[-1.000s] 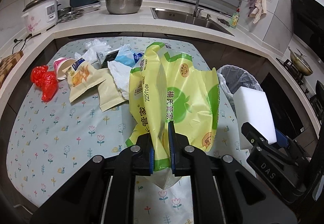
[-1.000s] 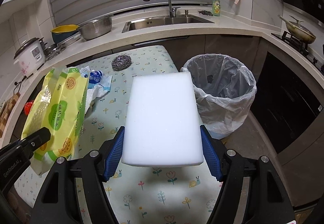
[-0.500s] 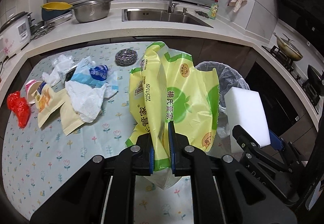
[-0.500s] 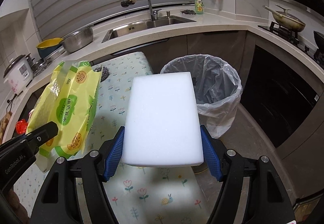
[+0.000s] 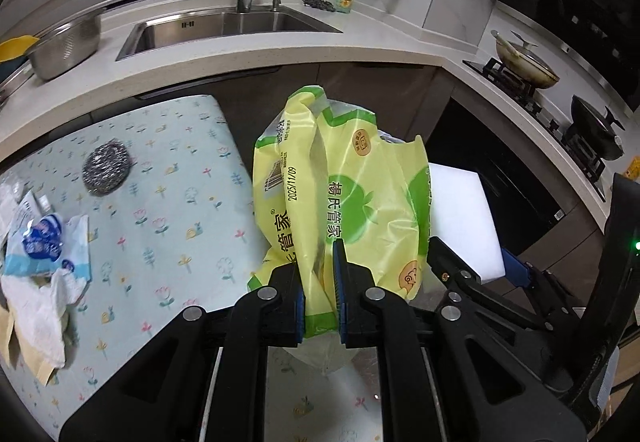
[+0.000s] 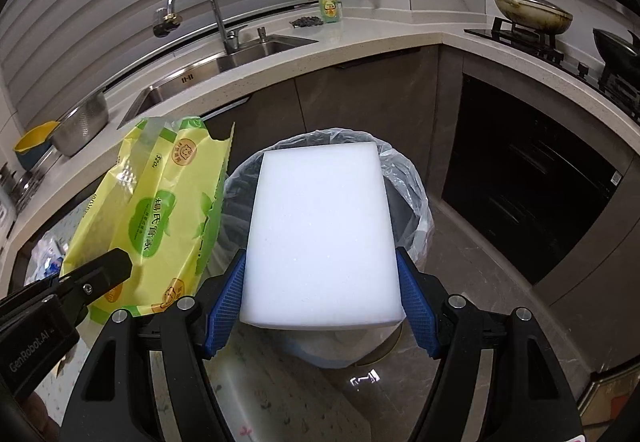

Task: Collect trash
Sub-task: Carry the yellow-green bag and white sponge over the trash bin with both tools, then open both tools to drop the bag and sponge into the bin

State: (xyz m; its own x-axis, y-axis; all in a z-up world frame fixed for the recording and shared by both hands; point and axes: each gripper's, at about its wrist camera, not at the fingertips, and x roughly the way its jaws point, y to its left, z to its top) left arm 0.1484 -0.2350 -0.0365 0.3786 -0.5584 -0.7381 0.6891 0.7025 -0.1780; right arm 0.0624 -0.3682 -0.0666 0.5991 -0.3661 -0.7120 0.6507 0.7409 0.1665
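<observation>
My left gripper [image 5: 319,274] is shut on an empty yellow-green plastic wrapper [image 5: 352,202], held in the air past the table's right edge. The wrapper also shows in the right wrist view [image 6: 160,218]. My right gripper [image 6: 320,282] is shut on a white foam block [image 6: 320,234], held right above the bin lined with a clear bag [image 6: 416,194]. The block hides most of the bin's opening. In the left wrist view the block [image 5: 460,218] shows to the right of the wrapper, which hides the bin.
On the floral tablecloth [image 5: 168,202] lie a steel scourer [image 5: 106,172], a blue-white wrapper [image 5: 40,242] and crumpled white paper [image 5: 36,306]. Behind are the counter with sink [image 5: 224,26] and a metal bowl [image 5: 66,48]. A stove with pans [image 6: 528,16] is at the right.
Both grippers have swung right, away from the table toward the bin. The foam block now sits over the bin's opening and the yellow wrapper hangs beside it.
</observation>
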